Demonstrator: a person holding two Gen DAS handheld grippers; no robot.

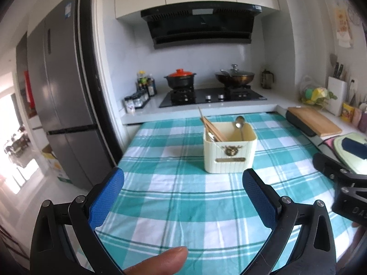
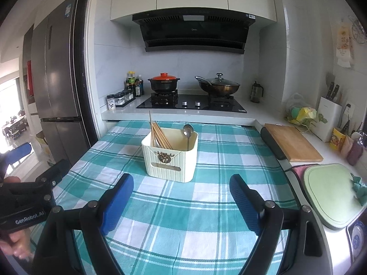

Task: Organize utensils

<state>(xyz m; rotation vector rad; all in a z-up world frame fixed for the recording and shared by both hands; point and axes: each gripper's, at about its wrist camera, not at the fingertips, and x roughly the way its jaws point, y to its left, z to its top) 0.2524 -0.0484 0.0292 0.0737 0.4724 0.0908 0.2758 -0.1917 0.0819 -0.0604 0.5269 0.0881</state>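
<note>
I find the cream box (image 2: 169, 160) standing upright toward the far edge of the surface (image 2: 206, 206), on the green checked cloth, well apart from both claws. It holds a bundle of wooden chopsticks (image 2: 159, 135) leaning against its left wall and a metal spoon (image 2: 188, 135) upright toward its right wall; a second metal piece shows low beside the chopsticks in the left wrist view (too hidden to identify).

Handling, in my judgement: the chopsticks are light, stiff and thin, likely to roll or scissor if pinched at one end, so I would take them mid-length, above the rim. The spoon is smooth metal and may slip; the flat of its handle just under the bowl is the best purchase. The box looks like light plastic and could tip if a utensil drags on its wall.

The left claw (image 1: 183, 197) stands apart, nothing between its pads. The right claw (image 2: 181, 201) likewise stands apart and empty.

Writing: "GenRobot.AI" reads on the left tool's body in the right wrist view; the box's small plate is illegible.
</note>
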